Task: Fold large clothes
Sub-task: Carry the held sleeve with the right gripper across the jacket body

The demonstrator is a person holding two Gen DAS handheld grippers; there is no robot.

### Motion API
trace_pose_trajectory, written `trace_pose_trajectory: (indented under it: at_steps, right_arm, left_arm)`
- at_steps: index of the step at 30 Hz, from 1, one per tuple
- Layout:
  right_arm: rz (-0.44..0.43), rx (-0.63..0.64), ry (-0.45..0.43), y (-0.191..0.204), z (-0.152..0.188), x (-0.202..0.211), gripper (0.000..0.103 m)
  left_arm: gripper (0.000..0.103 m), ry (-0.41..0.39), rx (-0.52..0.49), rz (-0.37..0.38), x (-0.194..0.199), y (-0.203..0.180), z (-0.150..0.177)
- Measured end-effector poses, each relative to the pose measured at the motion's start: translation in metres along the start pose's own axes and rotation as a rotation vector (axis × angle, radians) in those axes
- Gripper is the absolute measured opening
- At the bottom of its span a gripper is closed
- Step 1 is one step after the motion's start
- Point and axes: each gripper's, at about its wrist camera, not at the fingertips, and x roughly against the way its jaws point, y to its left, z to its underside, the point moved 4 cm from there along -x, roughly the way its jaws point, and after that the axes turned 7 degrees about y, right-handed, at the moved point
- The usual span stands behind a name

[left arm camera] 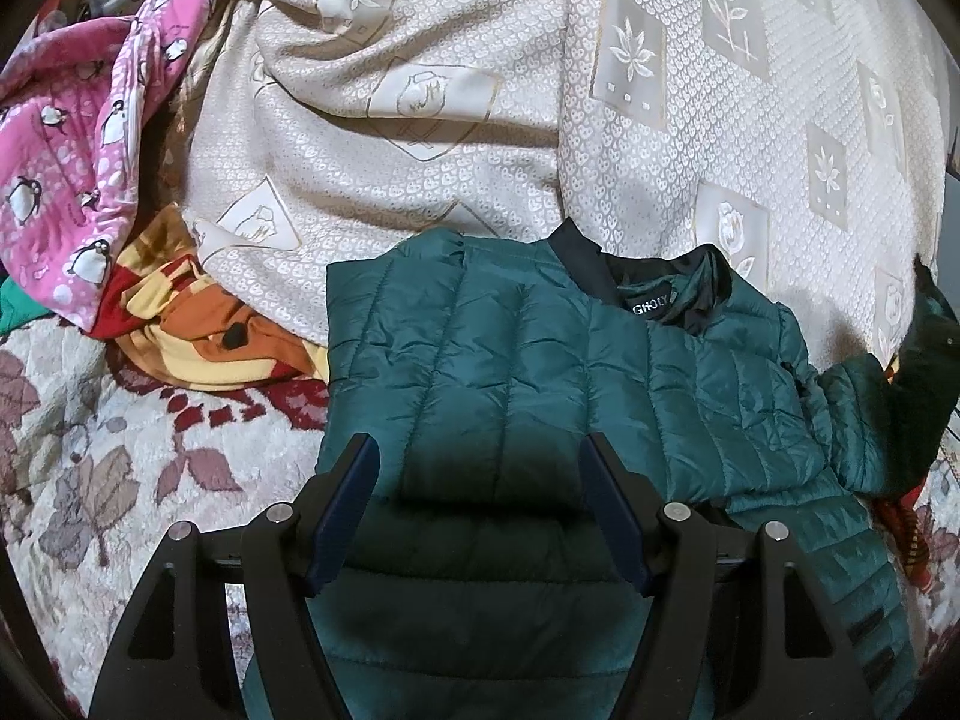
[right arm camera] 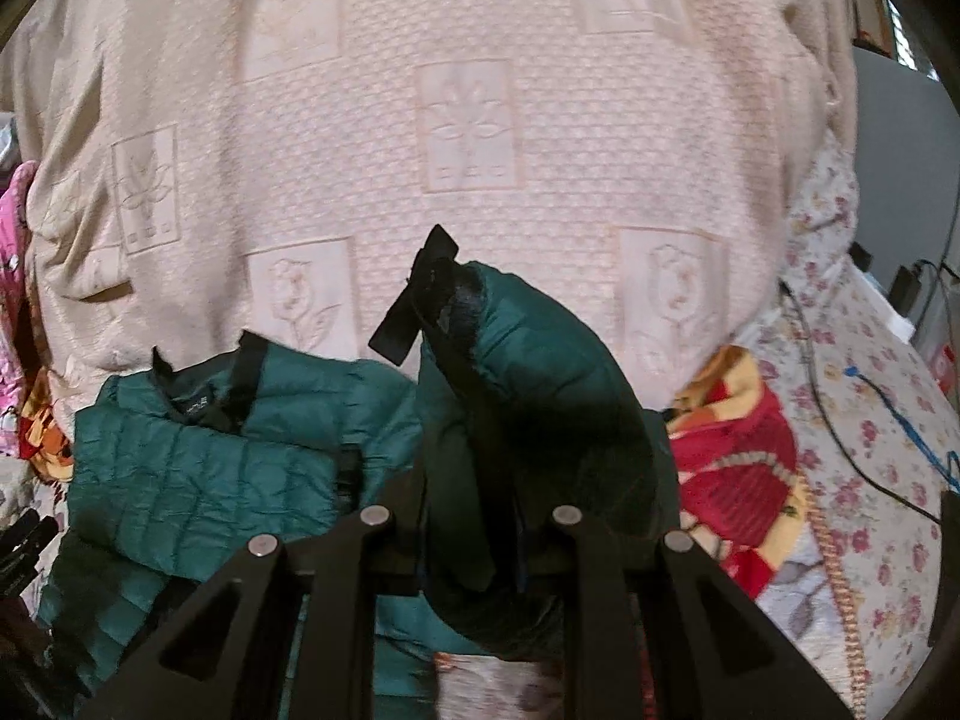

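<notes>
While the dark green quilted puffer jacket [left arm camera: 540, 360] lies on the bed, the right gripper [right arm camera: 474, 516] clamps its slippery, light sleeve [right arm camera: 528, 384]; the left gripper [left arm camera: 480, 474] hovers apart above.

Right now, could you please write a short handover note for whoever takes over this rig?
Left gripper: open, empty, poised over the green puffer jacket.
Right gripper: shut on the jacket's sleeve, lifted off the bed.
Jacket lies front-up on the cream bedspread, collar away from you.
Done: the jacket's left edge appears folded in.
Left: lay the held sleeve across the body, then fold the jacket up.
</notes>
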Motion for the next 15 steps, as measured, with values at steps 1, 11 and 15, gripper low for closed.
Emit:
trace_pose_trajectory:
  at_steps: [1,11,15]
  right_arm:
    - [-0.008,0.008,0.006,0.008,0.000,-0.003,0.019]
    - [-0.097,0.065,0.071,0.081,0.005,-0.041,0.019]
    - [-0.134,0.083,0.091,0.107,0.007,-0.052,0.019]
  left_arm:
    - [0.047,0.002,0.000,-0.004,0.000,0.000,0.000]
    - [0.047,0.027,0.031,-0.029,-0.001,0.011,-0.004]
    - [0.047,0.033,0.053,-0.050,-0.001,0.018,-0.007]
